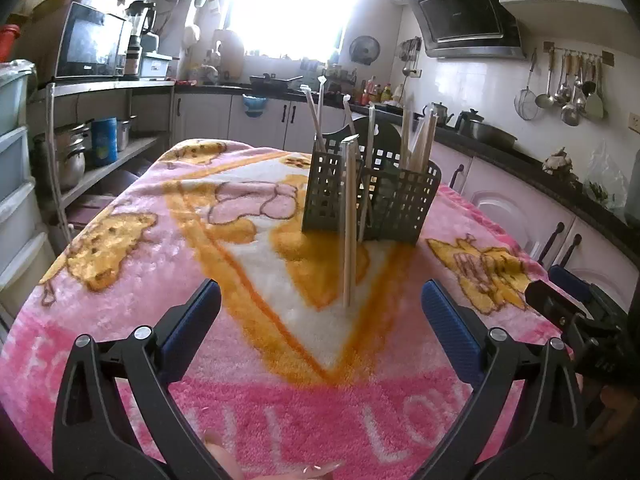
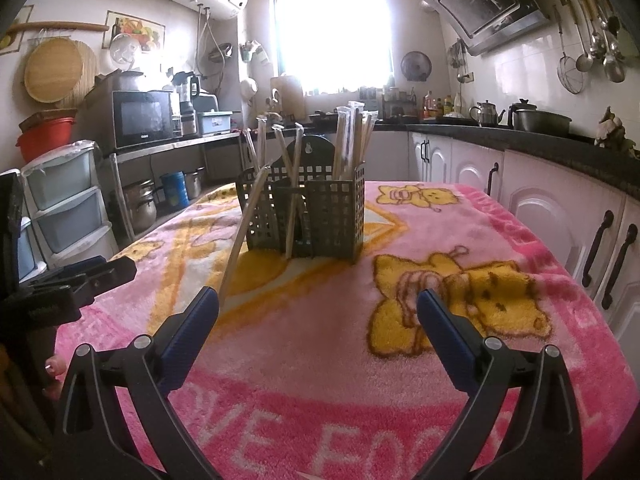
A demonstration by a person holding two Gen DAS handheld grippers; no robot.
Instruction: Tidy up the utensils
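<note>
Grey lattice holder point(image 1: 370, 188) stands near the middle of the pink blanket point(image 1: 120, 280), most wrapped chopsticks point(image 2: 352, 140) already upright in its compartments. One chopstick point(image 1: 350, 220) leans against its front, foot on the blanket, seemingly the last piece left. Left gripper point(image 1: 320, 320) hovers low before it, jaws spread and empty. Right gripper point(image 2: 318, 324) is level alongside, likewise released.
</note>
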